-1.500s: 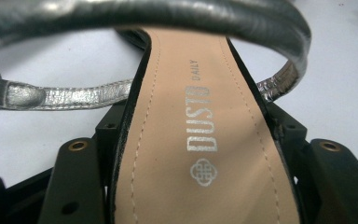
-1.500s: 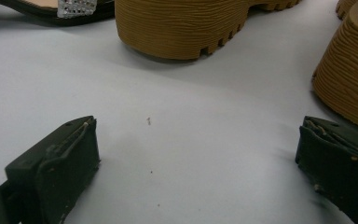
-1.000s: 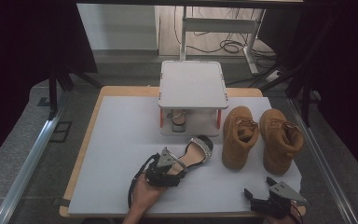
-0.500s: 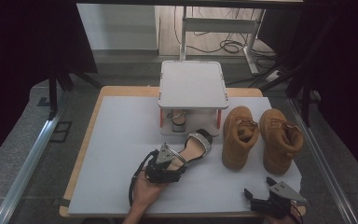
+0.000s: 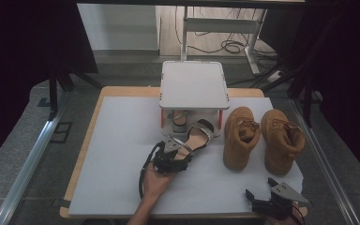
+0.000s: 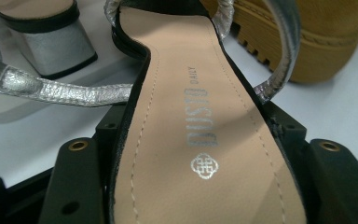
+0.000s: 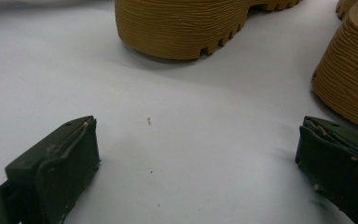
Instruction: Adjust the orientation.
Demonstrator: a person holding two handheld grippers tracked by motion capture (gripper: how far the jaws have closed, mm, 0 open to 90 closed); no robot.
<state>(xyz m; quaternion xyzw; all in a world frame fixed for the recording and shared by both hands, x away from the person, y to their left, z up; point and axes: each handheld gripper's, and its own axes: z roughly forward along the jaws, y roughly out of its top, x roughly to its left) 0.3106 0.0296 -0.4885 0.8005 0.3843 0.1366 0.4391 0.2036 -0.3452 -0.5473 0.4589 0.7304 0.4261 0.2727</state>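
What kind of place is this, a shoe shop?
More likely a lab or recording workspace: a white-covered table fenced by dark curtains, loose floor cables, and hand-held grippers, the left gripper holding a sandal.

- Pair of tan lace-up boots, lugged soles, side by side at right of white table cover.
- Small two-tier white rack, red posts, at rear centre.
- Second silver block-heel sandal, on rack's lower shelf.
- Cables on floor behind.

"DUSTO DAILY" on sandal insole
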